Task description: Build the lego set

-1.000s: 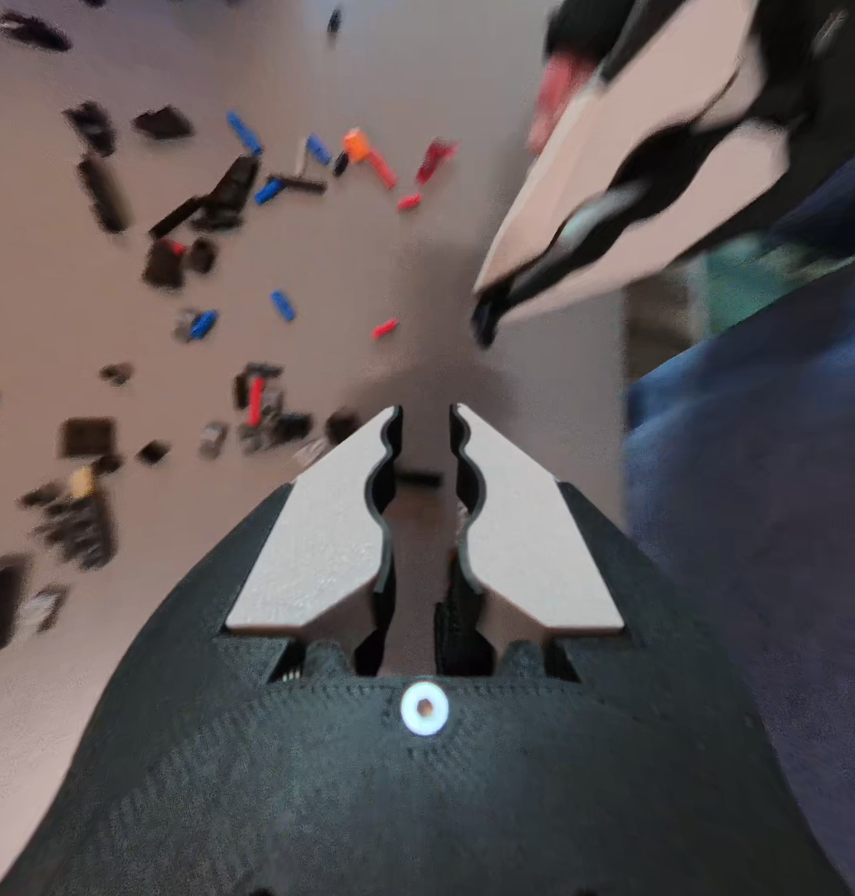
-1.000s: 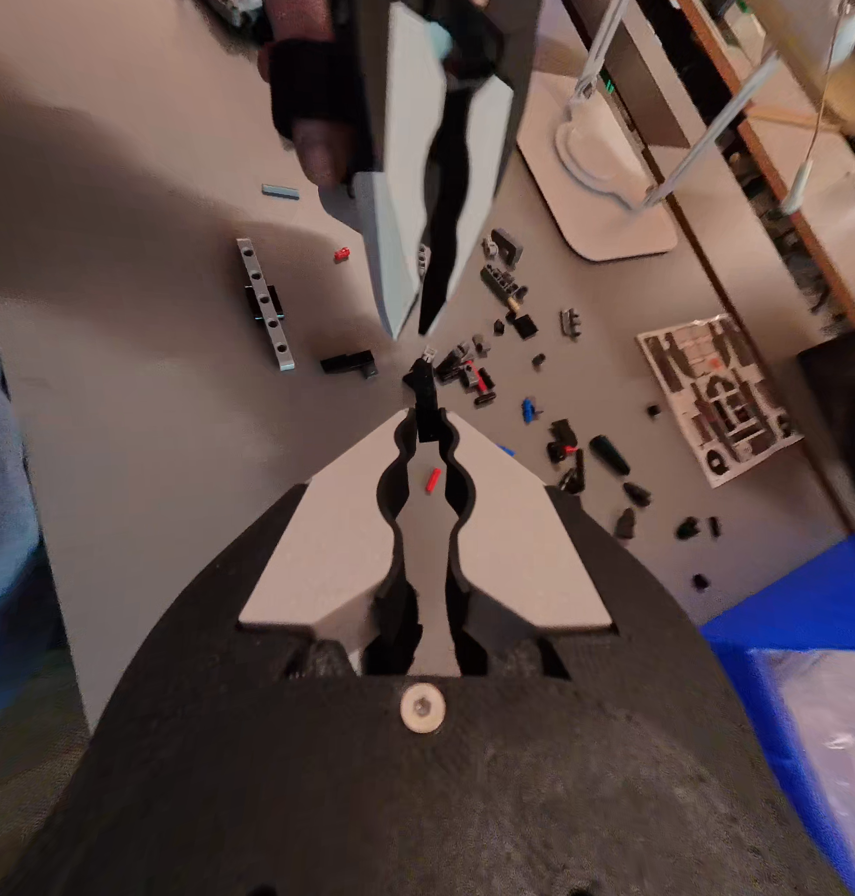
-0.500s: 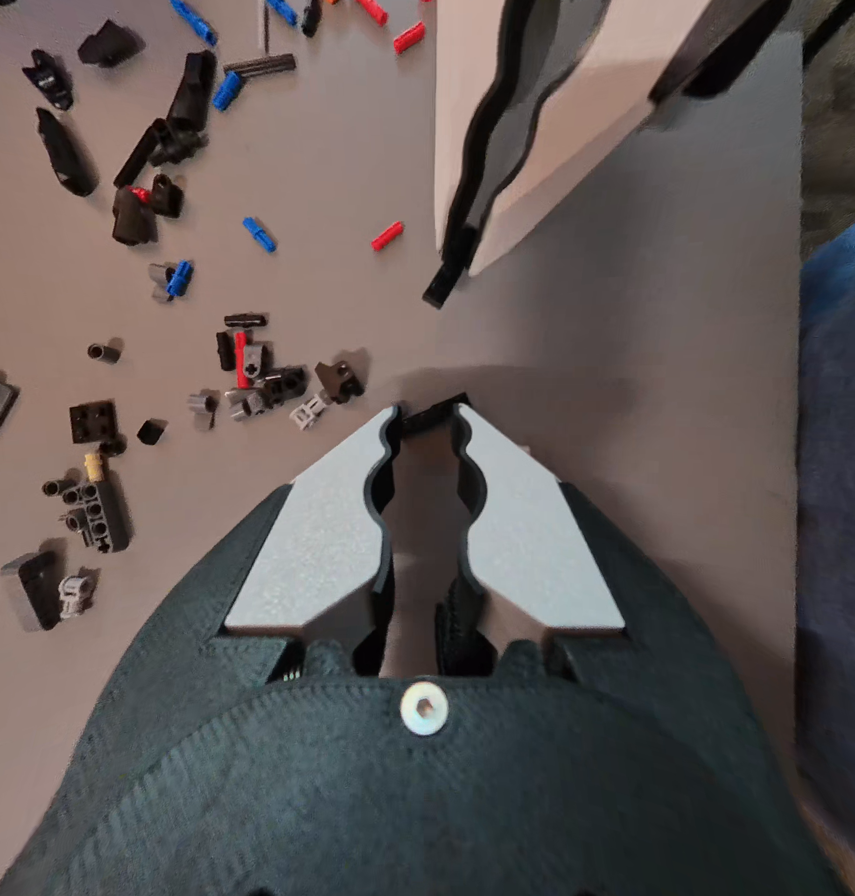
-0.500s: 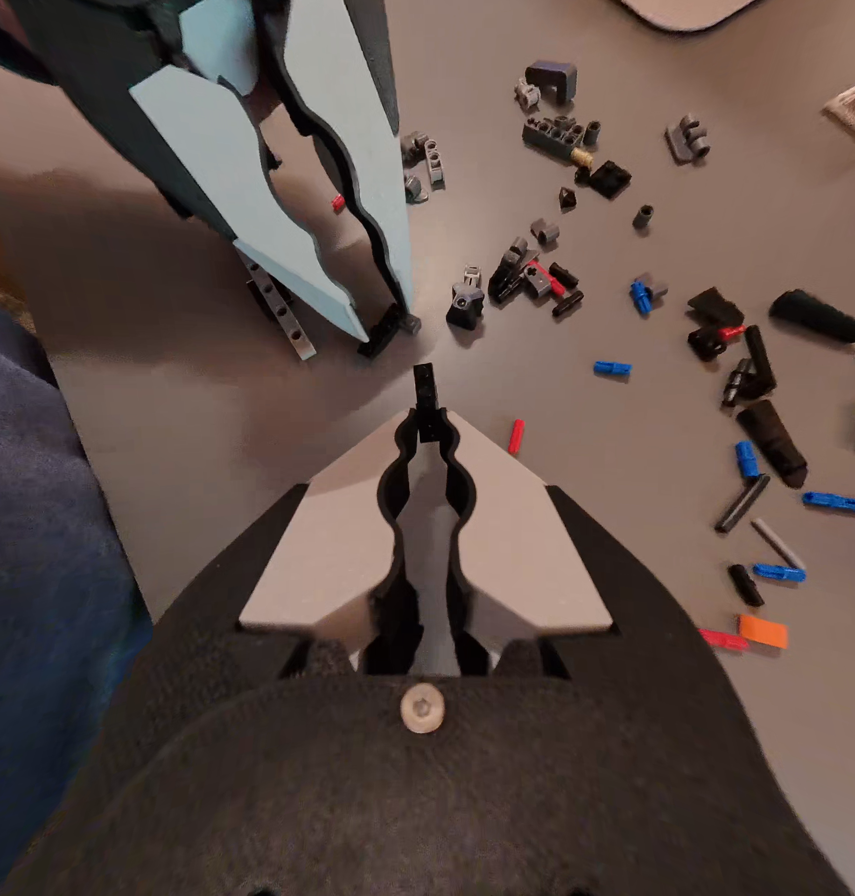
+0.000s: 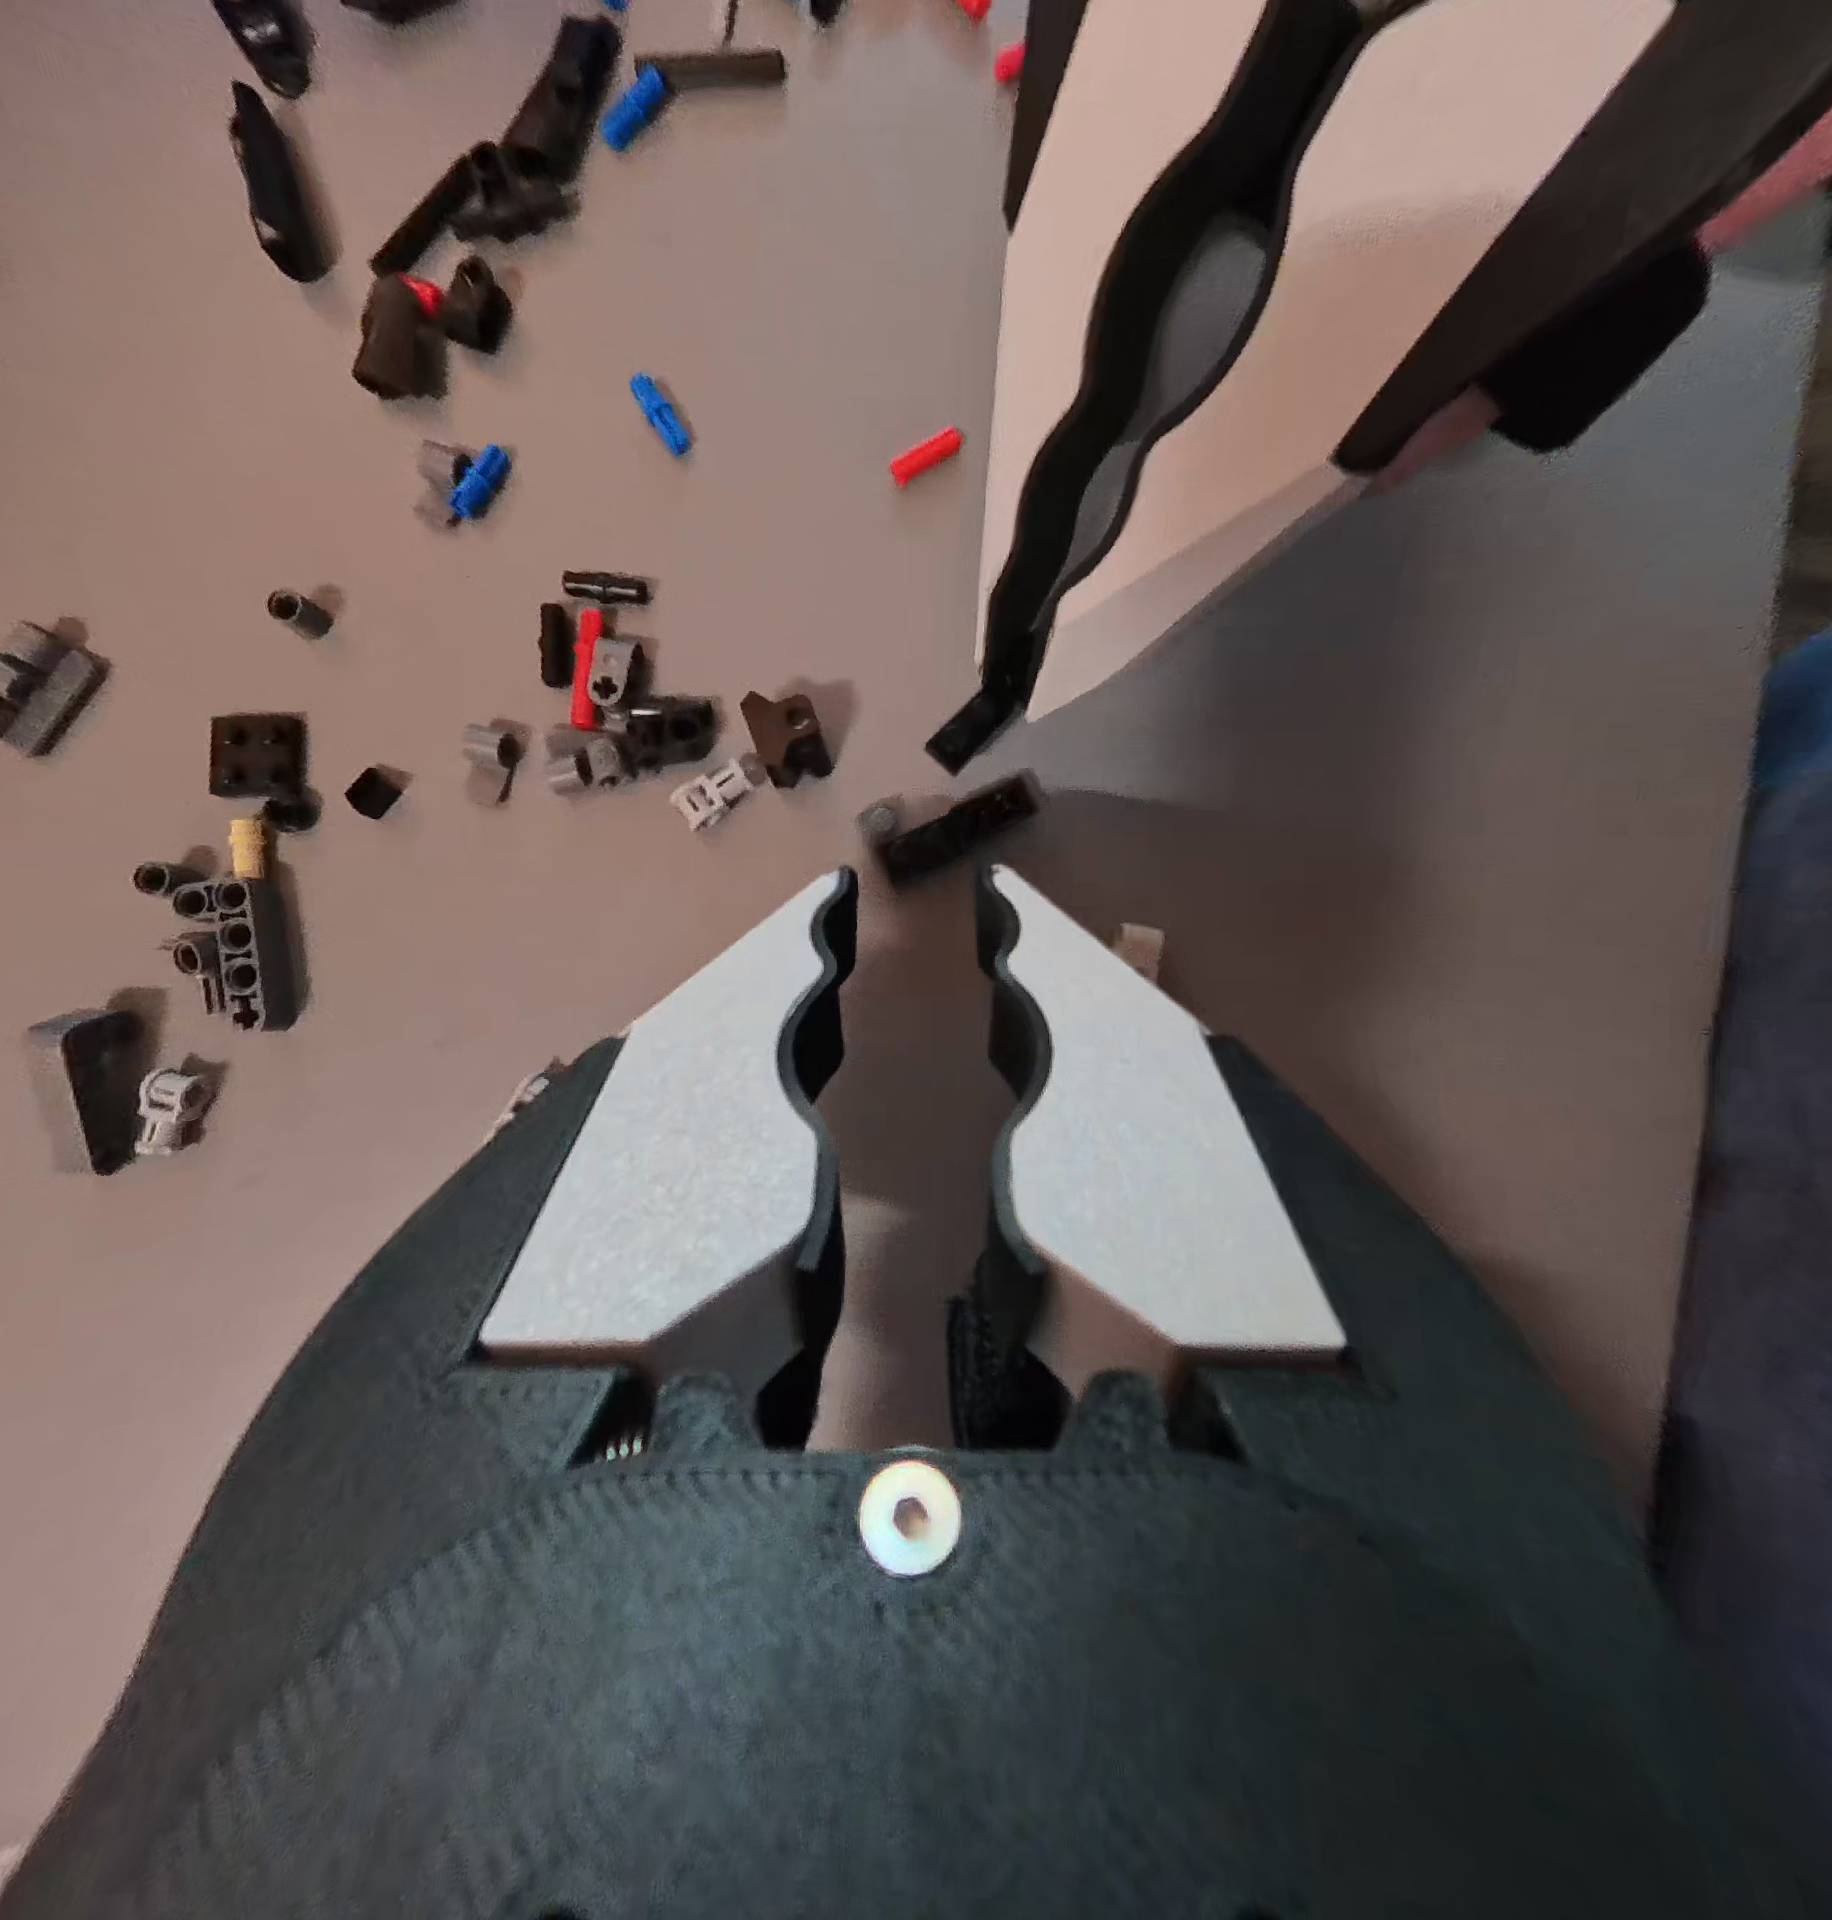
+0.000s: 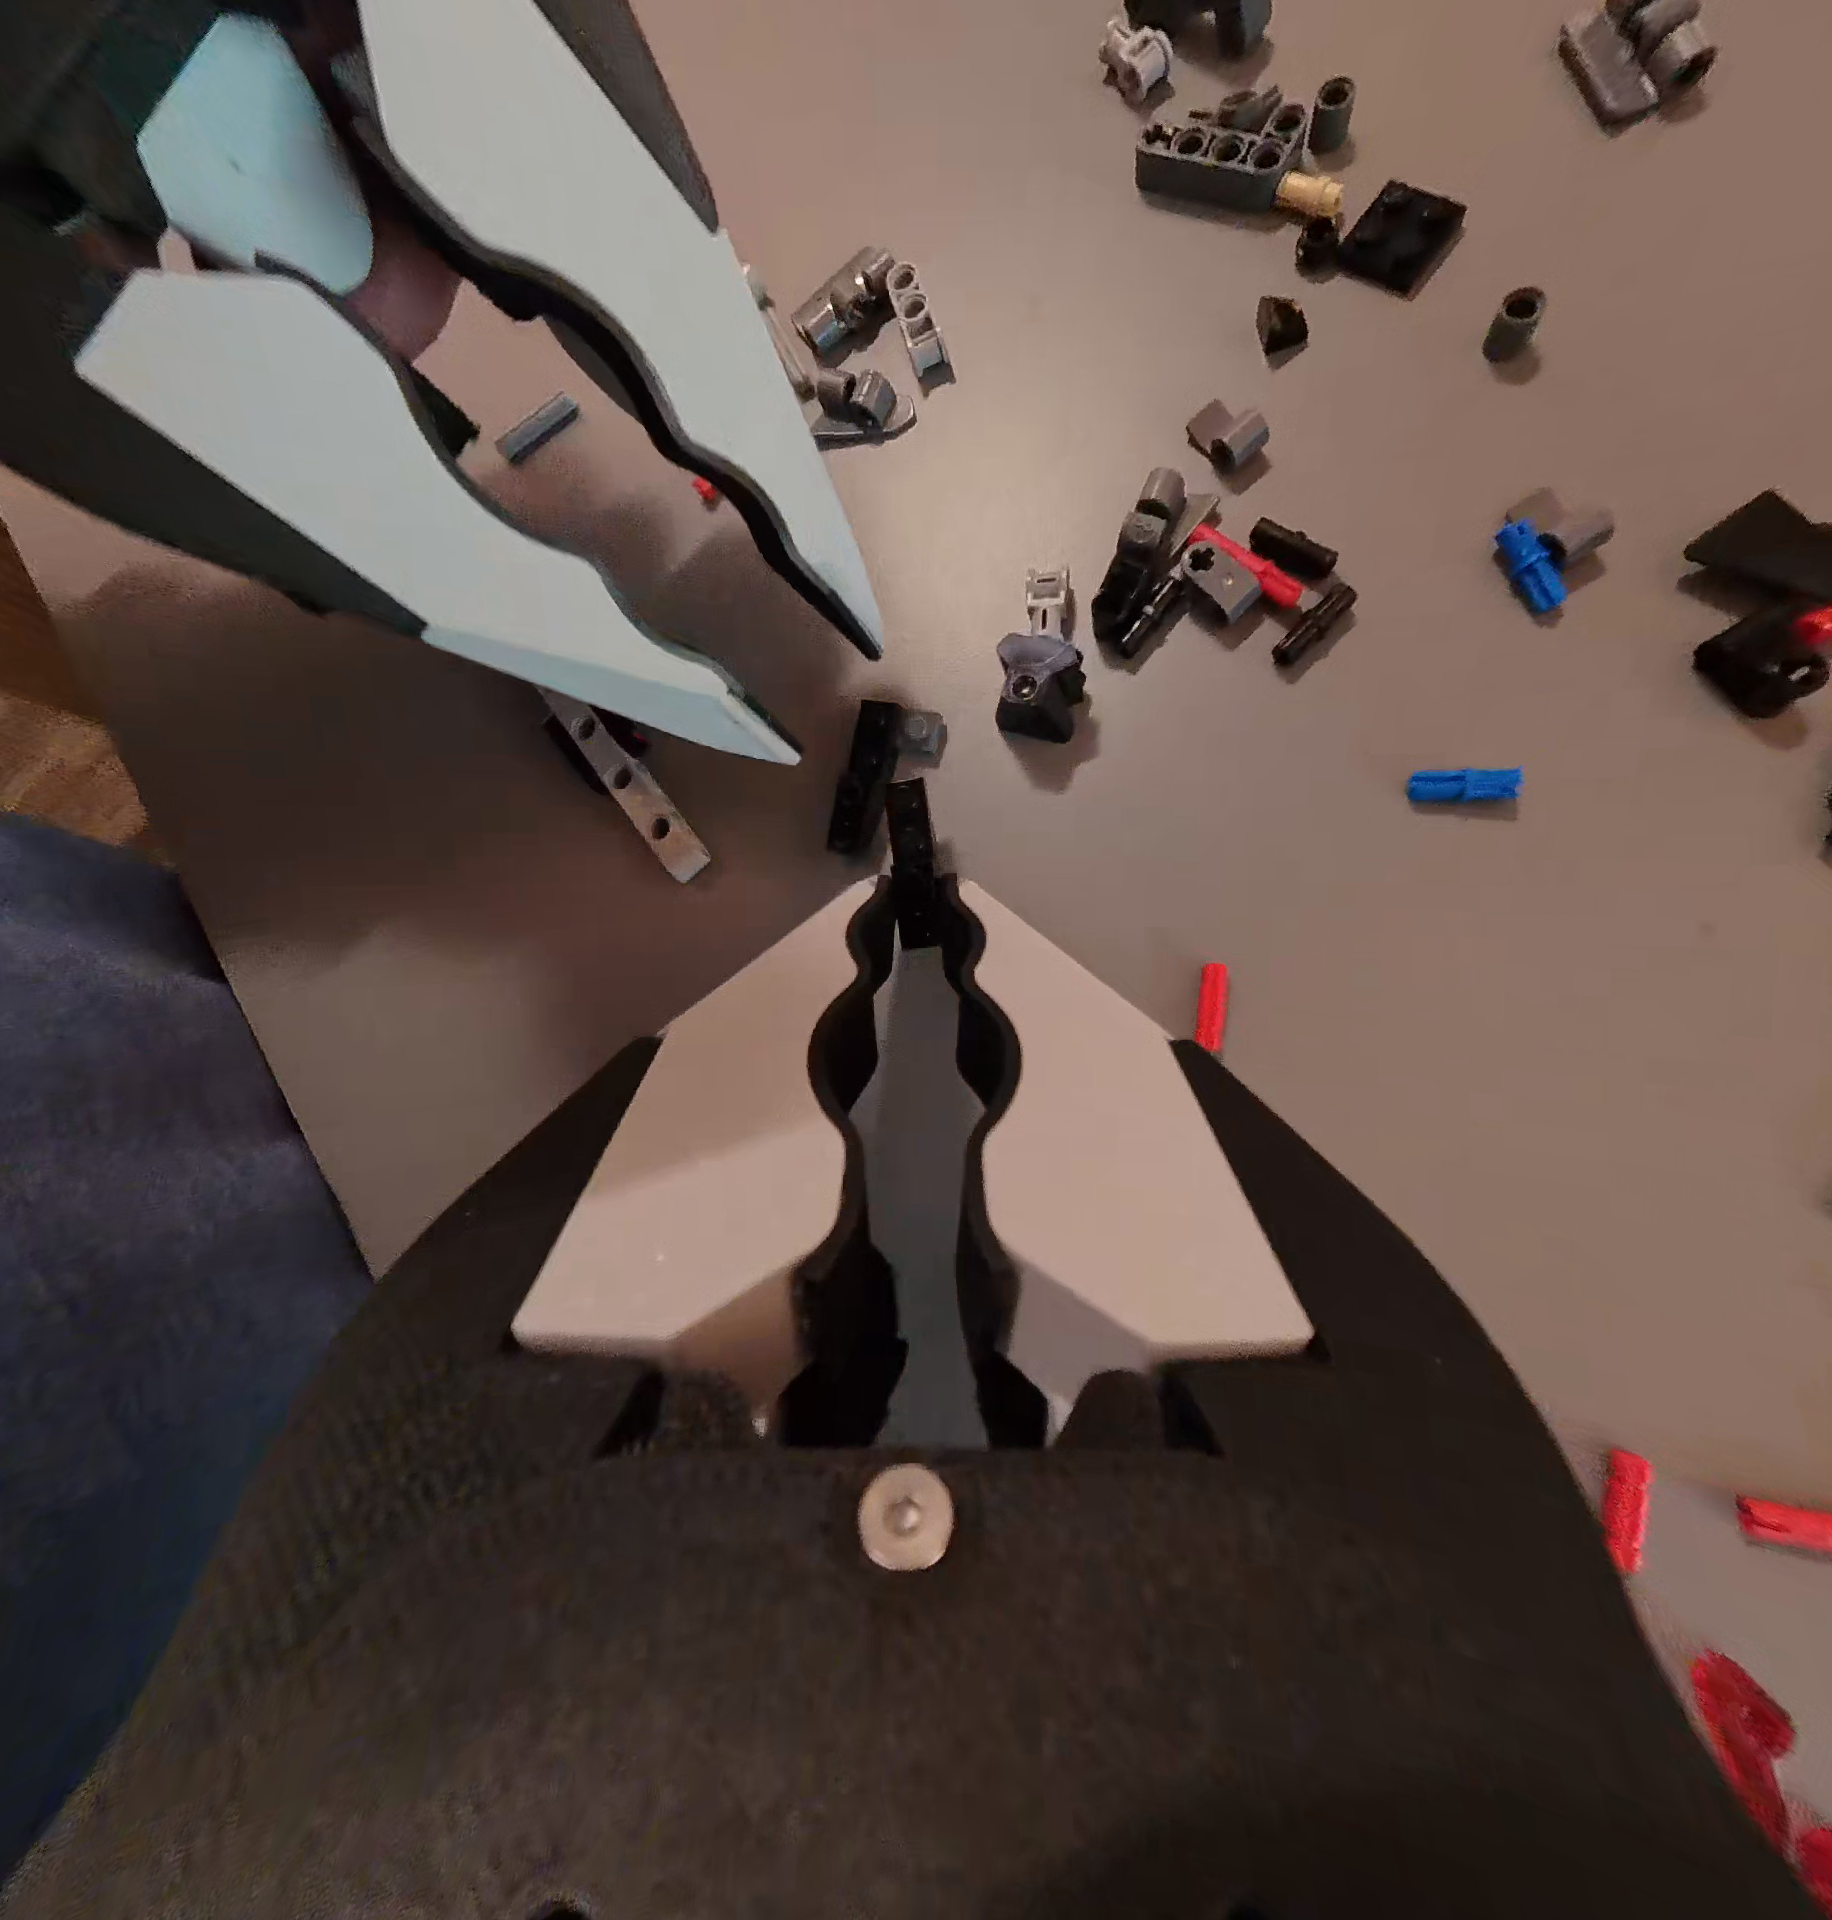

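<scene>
Grey tabletop (image 6: 1411, 1039) under both tongs. My right gripper (image 6: 917, 894) pinches a black strip (image 6: 914, 862); my left gripper (image 5: 917, 883) is spread, empty. Just beyond lies a black plate (image 5: 953, 831); loose lego pieces (image 5: 621, 686) farther off.

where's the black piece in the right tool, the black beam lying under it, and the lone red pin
small black lego piece (image 6: 914, 873), right wrist view, on its studded middle
flat black lego beam (image 5: 959, 828), left wrist view, mid-length on its top
short red lego pin (image 5: 924, 456), left wrist view, centre of its shaft
</scene>
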The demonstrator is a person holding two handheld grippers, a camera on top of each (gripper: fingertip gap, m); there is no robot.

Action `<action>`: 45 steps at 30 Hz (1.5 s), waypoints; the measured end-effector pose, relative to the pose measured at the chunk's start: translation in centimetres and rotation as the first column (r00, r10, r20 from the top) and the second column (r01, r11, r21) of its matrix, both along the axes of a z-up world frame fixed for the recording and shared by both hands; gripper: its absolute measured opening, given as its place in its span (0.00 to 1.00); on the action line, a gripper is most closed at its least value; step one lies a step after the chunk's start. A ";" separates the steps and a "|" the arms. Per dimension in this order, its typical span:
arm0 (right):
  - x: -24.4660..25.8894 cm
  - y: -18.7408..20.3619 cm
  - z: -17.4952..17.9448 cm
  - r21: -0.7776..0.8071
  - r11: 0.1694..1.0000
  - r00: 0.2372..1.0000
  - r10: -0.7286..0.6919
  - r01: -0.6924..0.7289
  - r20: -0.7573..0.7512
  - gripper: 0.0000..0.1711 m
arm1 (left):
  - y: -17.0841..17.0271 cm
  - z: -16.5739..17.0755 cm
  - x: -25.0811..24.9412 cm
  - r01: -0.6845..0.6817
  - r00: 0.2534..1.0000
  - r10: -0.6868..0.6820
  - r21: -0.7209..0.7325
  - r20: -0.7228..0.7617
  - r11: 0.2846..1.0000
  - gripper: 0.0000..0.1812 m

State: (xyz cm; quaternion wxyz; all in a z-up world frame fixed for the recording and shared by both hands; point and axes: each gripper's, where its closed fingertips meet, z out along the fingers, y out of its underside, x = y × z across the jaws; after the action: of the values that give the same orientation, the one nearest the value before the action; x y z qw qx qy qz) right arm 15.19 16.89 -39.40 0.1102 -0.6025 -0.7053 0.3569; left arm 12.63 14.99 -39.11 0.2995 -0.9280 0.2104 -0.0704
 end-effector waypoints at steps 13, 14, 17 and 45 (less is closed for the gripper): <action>-1.3 -0.5 -0.5 -0.074 0.990 0.992 -0.121 0.124 0.041 0.04 | 0.1 -1.1 0.7 0.067 0.998 -0.067 0.001 -0.001 0.998 0.09; -1.3 -0.5 -0.5 -0.072 0.989 0.991 -0.128 0.131 0.044 0.04 | 0.1 -1.1 0.7 0.071 0.997 -0.071 0.003 -0.001 0.997 0.09; -1.2 -0.7 -0.5 -0.066 0.989 0.991 -0.129 0.132 0.044 0.07 | 0.2 -1.0 0.7 0.083 0.996 -0.083 0.016 -0.013 0.996 0.09; -0.7 -0.1 0.5 -0.130 0.973 0.982 -0.188 0.191 0.038 0.07 | 1.4 -0.1 0.9 0.154 0.988 -0.150 0.104 -0.048 0.983 0.10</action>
State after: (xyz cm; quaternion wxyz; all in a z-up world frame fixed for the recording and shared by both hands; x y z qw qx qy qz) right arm 14.49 16.75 -38.93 0.0944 -0.6774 -0.6206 0.3833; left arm 13.50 16.37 -39.25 0.3384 -0.8930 0.2899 -0.0631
